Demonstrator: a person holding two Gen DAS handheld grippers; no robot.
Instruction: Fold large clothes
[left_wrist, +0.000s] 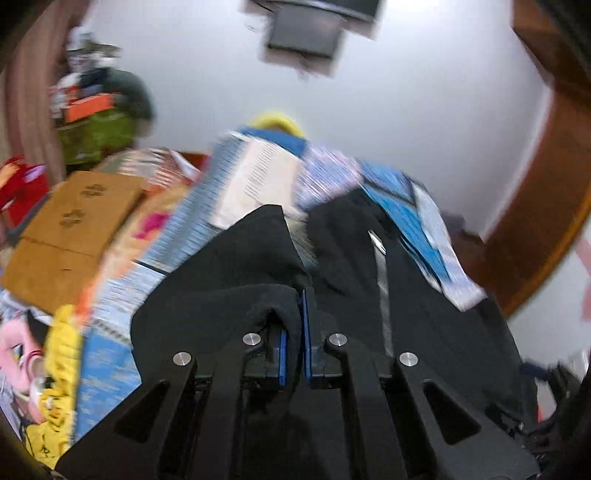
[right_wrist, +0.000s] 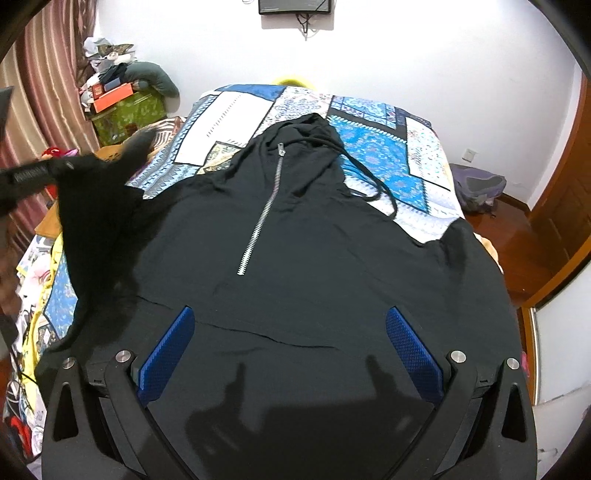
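A black zip hoodie lies spread on a patterned blue bedspread, hood toward the far wall, silver zipper down its front. My left gripper is shut on a fold of the hoodie's left sleeve and holds it lifted; the right wrist view shows it at the left with the sleeve hanging from it. My right gripper is open and empty, its blue pads spread just above the hoodie's lower front.
A cardboard box and yellow and pink items sit at the bed's left. Boxes and clutter stand by the striped curtain. A grey bag lies on the wooden floor at right, by a wooden door.
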